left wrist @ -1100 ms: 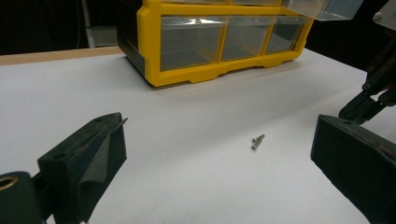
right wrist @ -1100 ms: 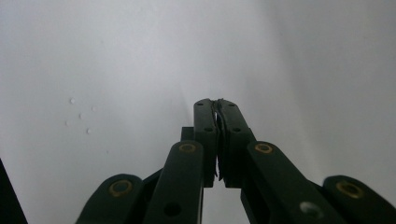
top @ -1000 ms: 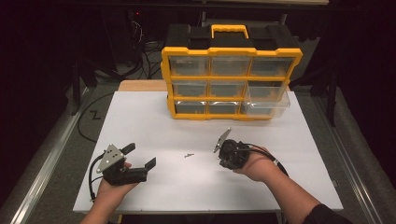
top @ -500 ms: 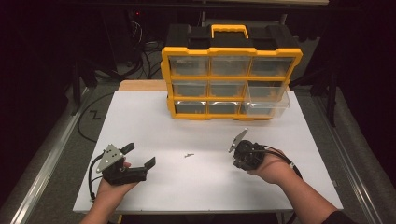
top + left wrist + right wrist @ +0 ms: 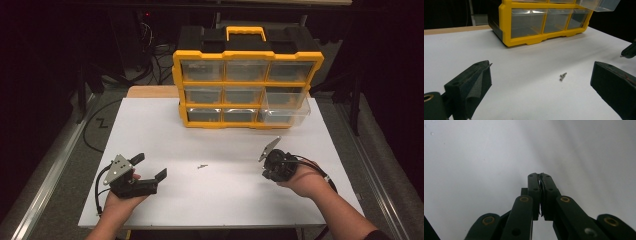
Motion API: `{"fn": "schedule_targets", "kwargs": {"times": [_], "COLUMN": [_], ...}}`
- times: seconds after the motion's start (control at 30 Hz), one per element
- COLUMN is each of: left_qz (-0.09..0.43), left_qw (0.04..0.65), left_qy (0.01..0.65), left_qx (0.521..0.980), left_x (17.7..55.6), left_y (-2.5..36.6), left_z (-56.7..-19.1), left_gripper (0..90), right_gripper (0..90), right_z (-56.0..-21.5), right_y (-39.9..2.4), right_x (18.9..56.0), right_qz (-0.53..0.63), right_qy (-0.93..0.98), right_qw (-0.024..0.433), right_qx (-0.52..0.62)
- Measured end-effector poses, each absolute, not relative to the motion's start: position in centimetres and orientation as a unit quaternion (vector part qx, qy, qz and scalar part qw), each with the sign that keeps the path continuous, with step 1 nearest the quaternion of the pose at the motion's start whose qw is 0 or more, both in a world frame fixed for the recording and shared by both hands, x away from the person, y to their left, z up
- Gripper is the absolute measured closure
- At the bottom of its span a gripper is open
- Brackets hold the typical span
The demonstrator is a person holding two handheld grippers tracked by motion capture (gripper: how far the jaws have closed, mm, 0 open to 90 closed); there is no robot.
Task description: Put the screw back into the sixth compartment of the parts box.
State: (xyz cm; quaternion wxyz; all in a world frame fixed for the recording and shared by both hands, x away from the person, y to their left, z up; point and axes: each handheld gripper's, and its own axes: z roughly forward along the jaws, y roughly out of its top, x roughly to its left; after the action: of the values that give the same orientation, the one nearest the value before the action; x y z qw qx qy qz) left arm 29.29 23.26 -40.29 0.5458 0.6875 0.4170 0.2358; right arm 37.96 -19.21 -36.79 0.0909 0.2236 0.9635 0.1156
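Observation:
Two small silver screws (image 5: 562, 76) lie side by side on the white table (image 5: 240, 200); in the high view the screws (image 5: 202, 166) are a small speck near its middle. My left gripper (image 5: 150, 166) rests at the front left, open, its jaws pointing toward the screws; in its own view the left gripper (image 5: 541, 71) stands wide apart and short of them. My right gripper (image 5: 268, 172) hovers to the right of the screws, pointing down at the table. In its own view the right gripper (image 5: 540, 176) is shut, pad against pad, and I see nothing between them.
A yellow organizer (image 5: 247, 90) with clear drawers and a black top stands at the back of the table. Its right-hand clear drawer (image 5: 286, 110) is pulled out toward me. The same organizer (image 5: 541, 25) is beyond the screws in the left gripper view. Bare tabletop lies between both hands.
My right hand has carried its shut gripper to the right, away from the screws. The left gripper and the screws have stayed where they were.

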Motion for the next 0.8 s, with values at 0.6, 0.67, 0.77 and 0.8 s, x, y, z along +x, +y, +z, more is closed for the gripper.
{"fn": "schedule_targets", "kwargs": {"times": [0.6, 0.67, 0.77, 0.8], "left_qz": [0.237, 0.236, 0.236, 0.236], "left_qw": [0.548, 0.549, 0.549, 0.549], "left_qy": [0.417, 0.418, 0.418, 0.417], "left_qx": [0.685, 0.684, 0.684, 0.684], "left_x": [29.2, 29.3, 29.2, 29.2], "left_y": [23.3, 23.4, 23.4, 23.3], "left_z": [-40.2, -40.2, -40.2, -40.2], "left_gripper": [3.8, 3.9, 3.8, 3.8], "right_gripper": [89.8, 89.8, 89.9, 89.8], "right_z": [-35.7, -35.4, -34.7, -34.5], "right_y": [-20.6, -20.5, -20.5, -20.5], "right_x": [38.3, 38.3, 38.5, 38.6], "right_qz": [0.115, 0.116, 0.119, 0.121], "right_qy": [0.96, 0.959, 0.959, 0.959], "right_qw": [0.097, 0.099, 0.101, 0.101], "right_qx": [0.235, 0.238, 0.235, 0.235]}}
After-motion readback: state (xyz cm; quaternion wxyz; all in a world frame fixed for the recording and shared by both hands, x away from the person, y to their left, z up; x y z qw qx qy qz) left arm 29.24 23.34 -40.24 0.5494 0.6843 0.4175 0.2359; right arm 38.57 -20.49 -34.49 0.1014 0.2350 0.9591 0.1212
